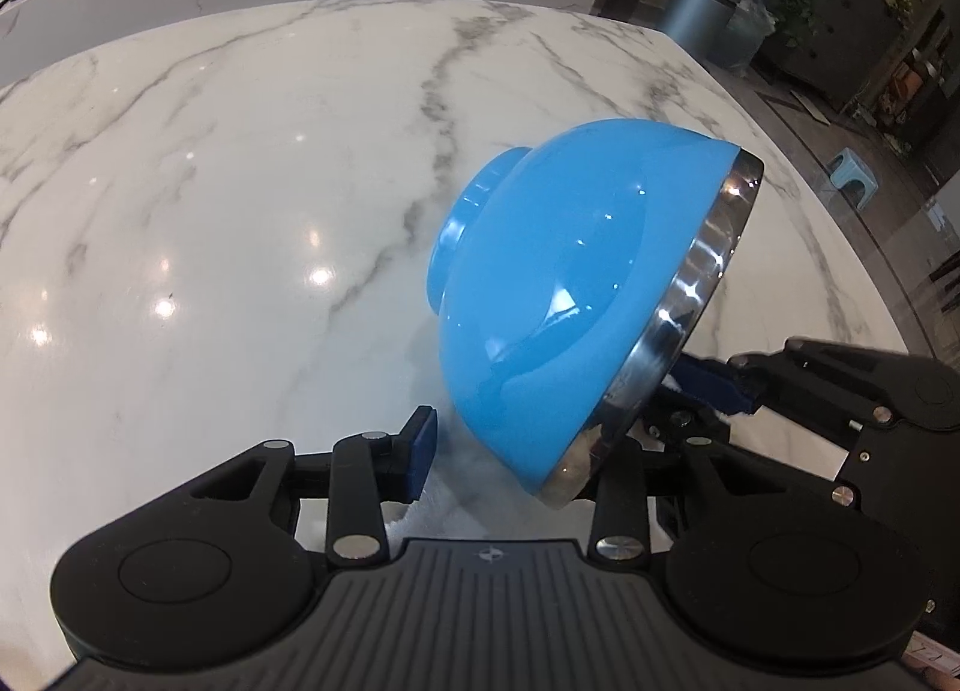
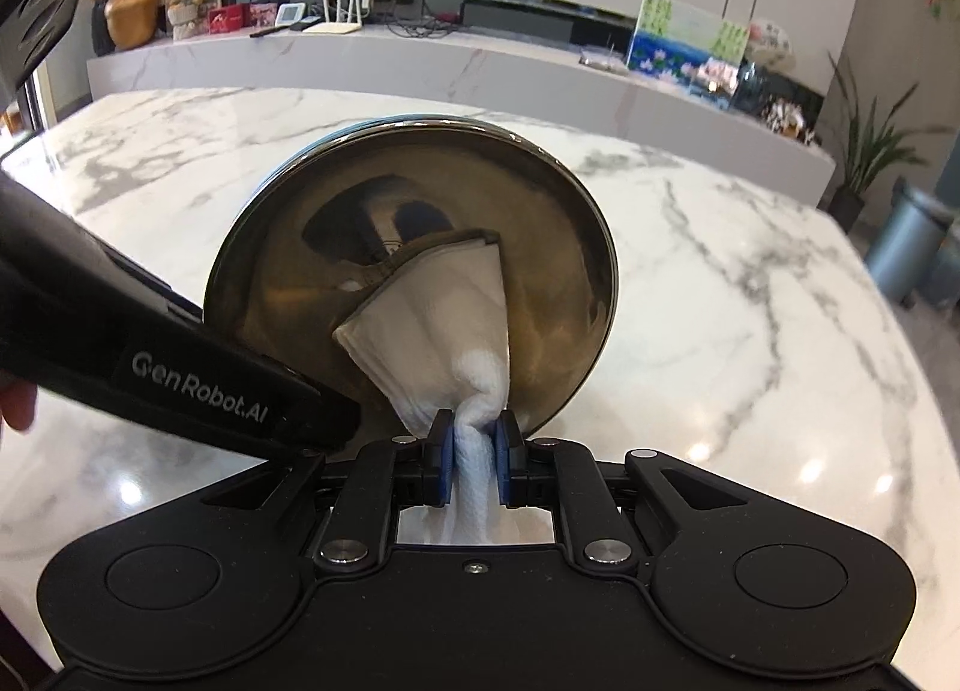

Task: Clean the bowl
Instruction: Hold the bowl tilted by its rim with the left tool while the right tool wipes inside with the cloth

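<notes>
A bowl, blue outside (image 1: 552, 295) and shiny steel inside (image 2: 420, 247), is held tilted on edge above the marble table. My left gripper (image 1: 528, 451) grips its lower rim, one blue pad (image 1: 423, 451) outside the wall, the other pad hidden behind the rim. Its black body also shows in the right wrist view (image 2: 198, 385). My right gripper (image 2: 474, 451) is shut on a white paper towel (image 2: 444, 319) whose folded end lies against the bowl's inner wall. The right gripper shows behind the bowl in the left wrist view (image 1: 708, 385).
The white marble table (image 1: 240, 181) spreads wide around the bowl; its right edge (image 1: 852, 247) curves near. A long marble counter (image 2: 420, 54) with small items stands beyond. A grey bin (image 1: 699, 0), plants and a small blue stool (image 1: 852, 181) stand on the floor.
</notes>
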Demonstrator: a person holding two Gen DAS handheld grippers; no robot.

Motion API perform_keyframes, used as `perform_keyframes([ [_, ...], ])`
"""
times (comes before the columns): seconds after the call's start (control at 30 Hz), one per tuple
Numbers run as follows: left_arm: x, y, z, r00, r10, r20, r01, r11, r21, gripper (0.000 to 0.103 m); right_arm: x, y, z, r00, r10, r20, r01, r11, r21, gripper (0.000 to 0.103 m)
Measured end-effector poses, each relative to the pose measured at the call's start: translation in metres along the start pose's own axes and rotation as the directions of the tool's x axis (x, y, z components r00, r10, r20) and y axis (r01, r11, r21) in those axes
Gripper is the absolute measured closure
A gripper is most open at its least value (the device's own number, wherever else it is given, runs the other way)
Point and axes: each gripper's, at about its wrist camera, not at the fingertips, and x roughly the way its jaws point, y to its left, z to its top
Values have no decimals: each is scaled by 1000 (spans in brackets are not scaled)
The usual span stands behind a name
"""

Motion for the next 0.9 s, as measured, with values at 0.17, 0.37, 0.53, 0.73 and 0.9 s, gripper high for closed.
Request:
perform_keyframes([
  [0.17, 0, 6, 2, 1000, -6, 13, 6, 999, -45, 69, 2, -10, 3, 996, 80, -23, -78, 993, 93, 92],
  [0.37, 2, 5, 3, 1000, -21, 16, 22, 999, -40, 86, 0, -8, 5, 995, 100, -27, -97, 991, 96, 92],
  [0.53, 2, 5, 4, 1000, -26, 6, 26, 999, -23, 86, -1, 0, 4, 996, 83, -24, -81, 995, 50, 92],
  [0.73, 1, 1, 5, 1000, -13, 4, 13, 1000, 11, 85, -3, 9, 2, 1000, -2, -2, 2, 999, -40, 92],
  [0.9, -1, 0, 5, 1000, 6, 10, -6, 1000, 29, 85, -4, 17, -1, 990, -133, 56, 139, 981, -138, 93],
])
